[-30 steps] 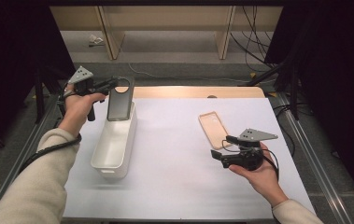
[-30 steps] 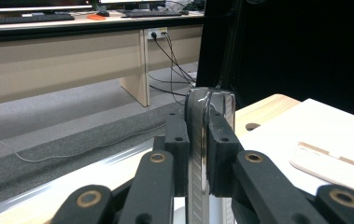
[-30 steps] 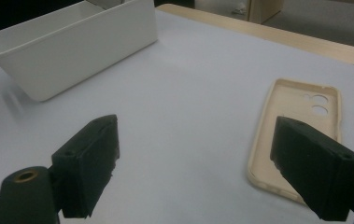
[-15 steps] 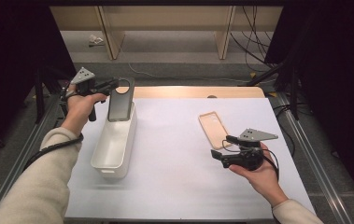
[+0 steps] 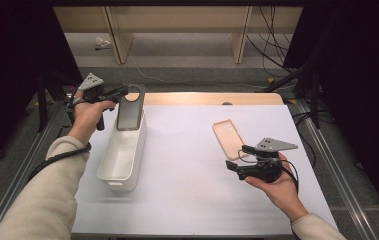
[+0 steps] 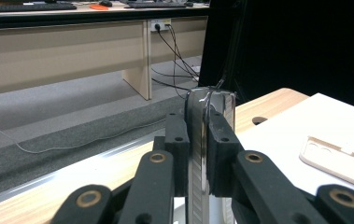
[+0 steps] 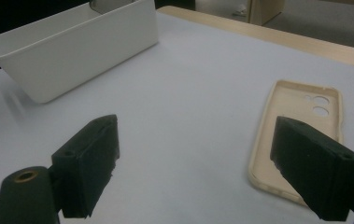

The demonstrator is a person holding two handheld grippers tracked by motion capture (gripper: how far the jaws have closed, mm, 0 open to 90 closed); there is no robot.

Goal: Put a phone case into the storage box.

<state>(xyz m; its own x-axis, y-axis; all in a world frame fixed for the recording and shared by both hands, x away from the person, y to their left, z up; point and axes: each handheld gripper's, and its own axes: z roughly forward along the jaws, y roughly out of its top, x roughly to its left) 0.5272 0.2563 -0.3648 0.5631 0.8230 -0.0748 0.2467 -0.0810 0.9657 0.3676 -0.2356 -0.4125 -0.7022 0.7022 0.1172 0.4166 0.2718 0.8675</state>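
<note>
A dark phone [image 5: 129, 114] with a silver edge [image 6: 221, 105] hangs upright over the far end of the white bin [image 5: 108, 167]. Its lower end dips just inside the rim. My left gripper [image 5: 123, 93] is shut on its top end, and in the left gripper view the pads [image 6: 178, 140] press both faces of my left gripper's [image 6: 200, 128] load. A beige phone case [image 5: 229, 139] lies inside-up on the white table cover. My right gripper [image 5: 236, 156] hovers just in front of it, open with nothing between its pads [image 7: 93, 158]. In the right gripper view, the case [image 7: 300, 126] lies ahead of my right gripper [image 7: 207, 163].
The bin [image 7: 76, 51] looks empty where its inside shows. A wooden table edge [image 5: 212, 98] runs along the far side, with metal rails at both sides. The case [image 6: 338, 158] also lies far right in the left gripper view. Desks and cables stand beyond the table.
</note>
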